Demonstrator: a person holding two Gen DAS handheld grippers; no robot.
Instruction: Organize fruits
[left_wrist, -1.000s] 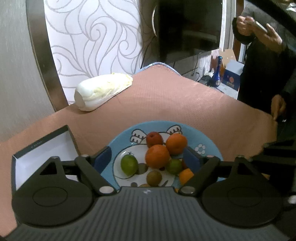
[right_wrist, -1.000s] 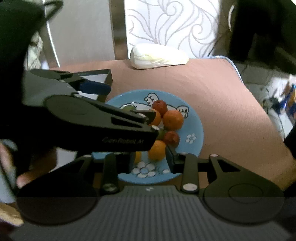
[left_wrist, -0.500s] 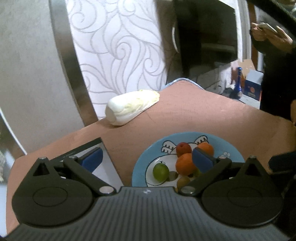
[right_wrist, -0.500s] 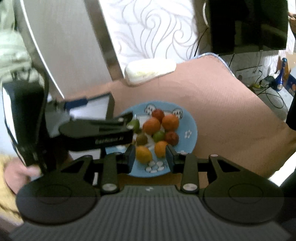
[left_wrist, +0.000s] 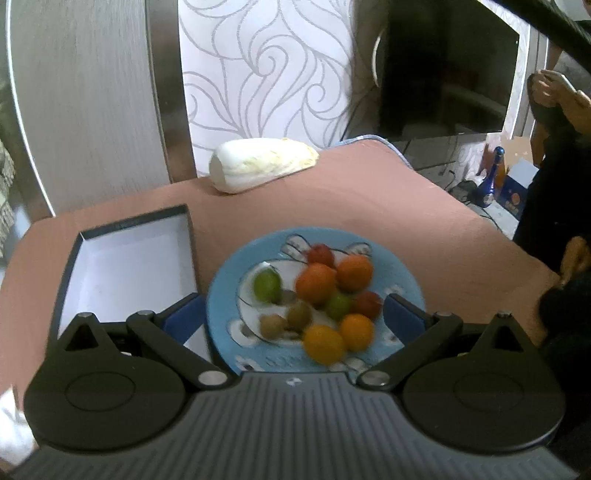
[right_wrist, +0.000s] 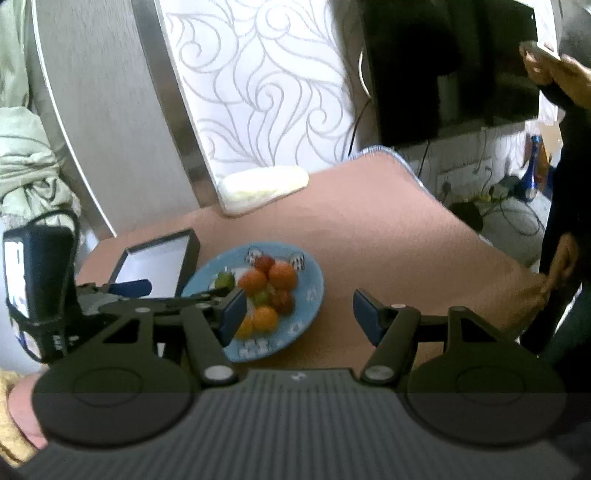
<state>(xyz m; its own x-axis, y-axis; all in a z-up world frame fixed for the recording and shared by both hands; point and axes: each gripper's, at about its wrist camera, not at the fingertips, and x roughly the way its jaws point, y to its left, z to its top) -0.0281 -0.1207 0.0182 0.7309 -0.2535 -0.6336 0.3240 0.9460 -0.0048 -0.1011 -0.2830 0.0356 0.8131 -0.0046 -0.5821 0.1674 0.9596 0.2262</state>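
The fruits (left_wrist: 317, 299) sat piled on the blue plate (left_wrist: 402, 273) beside an open box (left_wrist: 122, 266) on the counter (left_wrist: 406, 206). The left gripper (left_wrist: 291, 317) stood spread wide and empty; the right gripper (right_wrist: 299, 314) was opening, grasping nothing.

Fruits (left_wrist: 317, 291) on plate (left_wrist: 402, 269) (box (left_wrist: 125, 266) left, cabbage (left_wrist: 262, 164) behind).

Each camera sits on its own gripper, looking forward and down along the two fingers over a brown-clothed table (left_wrist: 388, 206). The left wrist view hangs close above the blue plate (left_wrist: 402, 273). The right wrist view stands farther back and to the right, catching the left gripper (right_wrist: 177, 291) at its left edge. Both share the plate, the open box (left_wrist: 125, 266) and the cabbage (left_wrist: 262, 164) by the wall.
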